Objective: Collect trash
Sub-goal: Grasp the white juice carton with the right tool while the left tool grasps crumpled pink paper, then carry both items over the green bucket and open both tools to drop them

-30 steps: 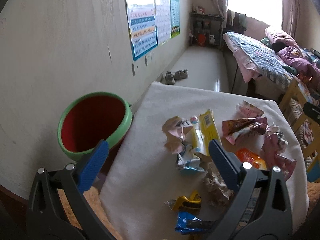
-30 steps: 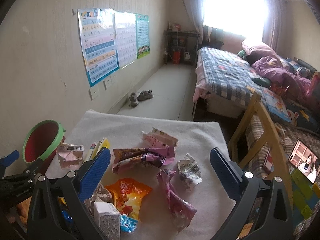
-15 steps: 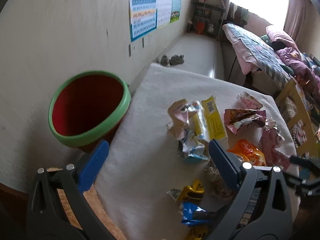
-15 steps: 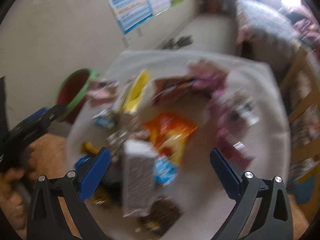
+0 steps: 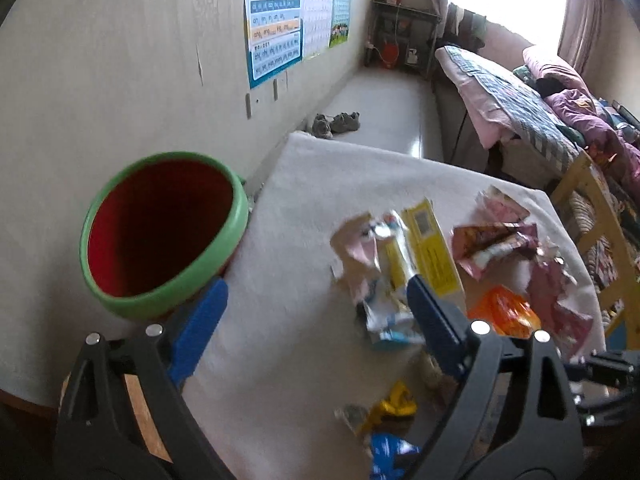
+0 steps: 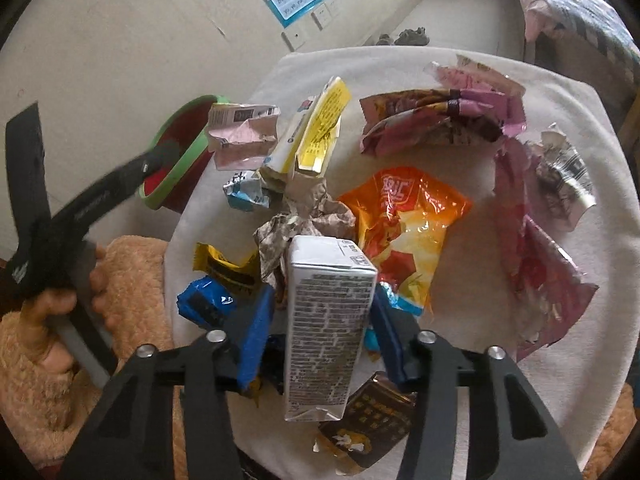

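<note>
Pale plaster wall (image 5: 120,60) fills the left of both views, with charts (image 5: 274,28) pinned on it, and a bed (image 5: 520,104) runs along the far right under a window so bright that nothing shows through it. Below, a white towel (image 5: 320,208) covers a surface whose own top is hidden; its near edge is cut off behind the gripper frames. Beside its left edge stands a bin (image 5: 160,232), green at the rim and red inside, its bottom lost in shadow. Trash lies scattered over the towel: a crumpled pink and brown bag (image 6: 436,120), an orange snack bag (image 6: 404,216), a yellow box (image 6: 316,128) with one end torn, a pink carton (image 6: 240,136) crushed flat, and smaller yellow, blue and brown wrappers near the front, partly hidden. Print on all of them is too small to read. Nearest the right wrist camera stands a grey and white drink carton (image 6: 328,320), upright, its base hiding what is under it. The right gripper (image 6: 324,320) has this carton between its blue pads; the jaws are closing, and a thin gap shows at each side. The left gripper (image 5: 316,316) hangs over bare towel between the bin and the pile, jaws wide and closing slightly, nothing between them. A hand (image 6: 60,308) in a fuzzy tan sleeve (image 6: 132,280) holds its handle.
</note>
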Tool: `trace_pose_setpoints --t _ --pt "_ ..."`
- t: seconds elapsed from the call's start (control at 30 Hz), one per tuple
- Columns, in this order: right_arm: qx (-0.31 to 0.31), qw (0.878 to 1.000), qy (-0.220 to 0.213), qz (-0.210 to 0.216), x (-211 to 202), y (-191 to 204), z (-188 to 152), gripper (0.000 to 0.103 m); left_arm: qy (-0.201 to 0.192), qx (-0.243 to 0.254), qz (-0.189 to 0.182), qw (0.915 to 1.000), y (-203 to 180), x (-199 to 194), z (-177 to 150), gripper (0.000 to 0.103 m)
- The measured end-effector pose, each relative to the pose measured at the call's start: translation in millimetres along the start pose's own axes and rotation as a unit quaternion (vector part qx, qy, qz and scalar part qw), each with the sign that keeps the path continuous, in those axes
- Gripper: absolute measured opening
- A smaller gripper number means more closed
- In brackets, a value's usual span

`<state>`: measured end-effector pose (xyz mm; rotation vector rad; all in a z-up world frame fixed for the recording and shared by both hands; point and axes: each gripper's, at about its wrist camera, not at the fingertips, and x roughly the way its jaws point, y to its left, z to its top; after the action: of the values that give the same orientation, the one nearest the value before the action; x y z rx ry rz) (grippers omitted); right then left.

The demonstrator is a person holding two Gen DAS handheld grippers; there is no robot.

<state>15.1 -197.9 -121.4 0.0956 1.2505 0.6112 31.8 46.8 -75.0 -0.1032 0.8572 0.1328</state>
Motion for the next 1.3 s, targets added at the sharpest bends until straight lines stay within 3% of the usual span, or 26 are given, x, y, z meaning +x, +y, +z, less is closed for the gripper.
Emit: trace_pose_setpoints --t 0.1,0.3,0.37,0.5,0.53,0.6,0.7,1.3 --pt "0.000 1.000 -0.003 0.006 -0.3 -0.1 0.2 0.038 -0.001 -0.015 -0.011 0.9998 3.8 12.2 8.2 0.090" --pt "0.001 0.999 -0.032 0.014 -12.6 0.6 4.6 0.038 0.059 -0.028 -0.048 0.9967 1.3 44.0 23.5 0.082" --pt "0.005 0.999 -0.038 0.018 -15.4 -0.5 5.9 0.038 0.062 -0.015 -0.051 0.9967 -5.0 49.7 23.9 0.081" --pt "0.009 0.999 -0.045 0.022 -18.7 -1.4 6.9 0.038 0.072 0.015 -0.052 0.9959 -18.2 64.0 23.8 0.066" --pt "0.008 0.999 -0.047 0.022 -19.8 -1.0 6.8 0.038 0.076 0.016 -0.054 0.9955 -19.6 67.6 24.3 0.060" --pt "0.007 0.998 -0.050 0.024 -21.7 -0.4 7.0 0.038 0.084 0.016 -0.059 0.9946 -20.9 74.2 26.3 0.035" --pt "0.009 0.998 -0.052 0.026 -23.3 -0.5 6.6 0.038 0.092 0.000 -0.082 0.9923 -16.6 75.8 27.2 0.024" --pt "0.023 0.989 -0.147 0.000 -60.5 -4.2 11.9 0.038 0.050 -0.022 -0.128 0.9903 5.7 14.9 24.7 0.021"
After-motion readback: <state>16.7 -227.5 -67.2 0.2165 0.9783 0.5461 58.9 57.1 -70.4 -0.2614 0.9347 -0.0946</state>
